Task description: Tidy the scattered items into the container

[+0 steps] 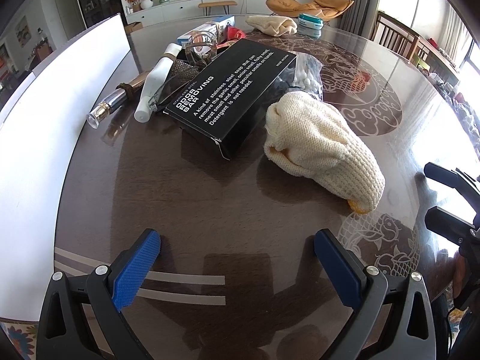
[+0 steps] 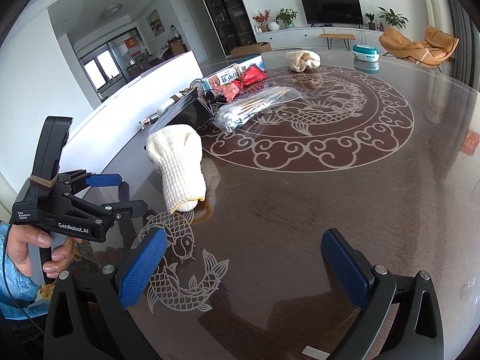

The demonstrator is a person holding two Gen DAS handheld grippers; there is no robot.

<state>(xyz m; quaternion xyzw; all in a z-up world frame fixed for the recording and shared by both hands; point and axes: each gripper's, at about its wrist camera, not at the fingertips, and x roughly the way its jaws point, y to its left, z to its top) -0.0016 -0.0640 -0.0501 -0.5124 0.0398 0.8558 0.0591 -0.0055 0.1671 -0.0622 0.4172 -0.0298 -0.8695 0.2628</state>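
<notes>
My left gripper [image 1: 237, 267] is open and empty, low over the dark glass table [image 1: 186, 198]. Ahead of it a black box [image 1: 228, 90] printed "Odor Removing Bar" lies beside a cream knitted glove [image 1: 318, 147]. Behind the box are a white tube [image 1: 156, 87], a metallic bottle [image 1: 114, 105] and a bag of cotton swabs [image 1: 306, 75]. My right gripper [image 2: 243, 267] is also open and empty, over the fish pattern. The right wrist view shows the glove [image 2: 180, 162] ahead to its left, the left gripper [image 2: 132, 193] beside it, and the swab bag [image 2: 252, 105] further back.
A long white panel [image 1: 60, 105] runs along the table's left edge. A second cream glove [image 2: 301, 58] and a teal lidded tub [image 2: 366, 52] sit at the far side. Red packets [image 2: 252, 78] lie behind the swabs. A hand [image 2: 36, 252] holds the left gripper.
</notes>
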